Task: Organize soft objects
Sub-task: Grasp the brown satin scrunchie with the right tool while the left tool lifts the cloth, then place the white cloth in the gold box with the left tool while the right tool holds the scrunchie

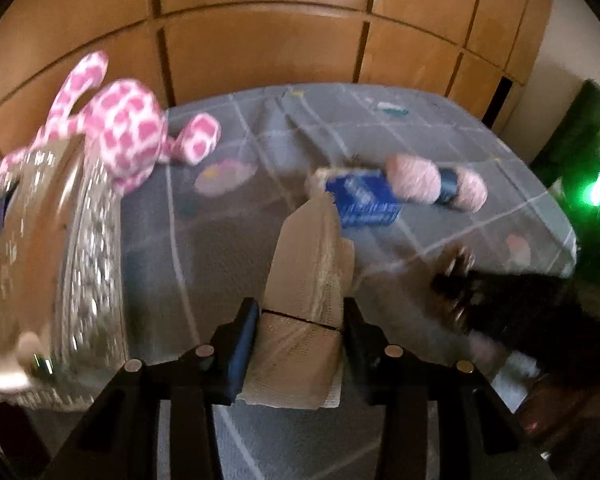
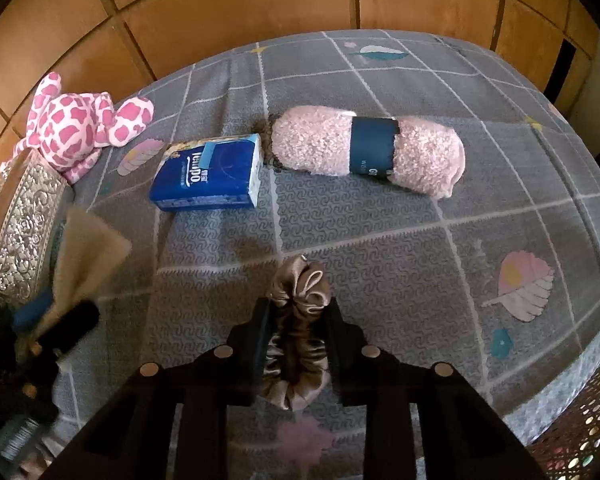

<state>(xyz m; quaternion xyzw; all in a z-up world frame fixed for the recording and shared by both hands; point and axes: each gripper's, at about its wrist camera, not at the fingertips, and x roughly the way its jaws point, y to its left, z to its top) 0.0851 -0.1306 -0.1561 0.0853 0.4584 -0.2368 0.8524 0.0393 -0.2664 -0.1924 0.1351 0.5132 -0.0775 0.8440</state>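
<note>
My left gripper (image 1: 300,316) is shut on a beige gauze bandage (image 1: 306,280) and holds it above the grey bedspread (image 1: 228,240), right of the silver embossed tray (image 1: 88,264). It also shows in the right wrist view (image 2: 56,312) with the bandage (image 2: 88,256). My right gripper (image 2: 298,312) is shut on a brown satin scrunchie (image 2: 298,320) just above the bedspread (image 2: 380,280). A pink-and-white plush toy (image 2: 76,128) lies at the tray's (image 2: 24,224) far end. A blue tissue pack (image 2: 208,176) and a pink yarn skein (image 2: 368,148) lie in the middle.
Wooden wardrobe doors (image 2: 228,12) stand behind the bed. The bed's right edge (image 2: 580,380) drops off near a woven basket (image 2: 584,432). A green light (image 1: 598,192) glows at the far right in the left wrist view.
</note>
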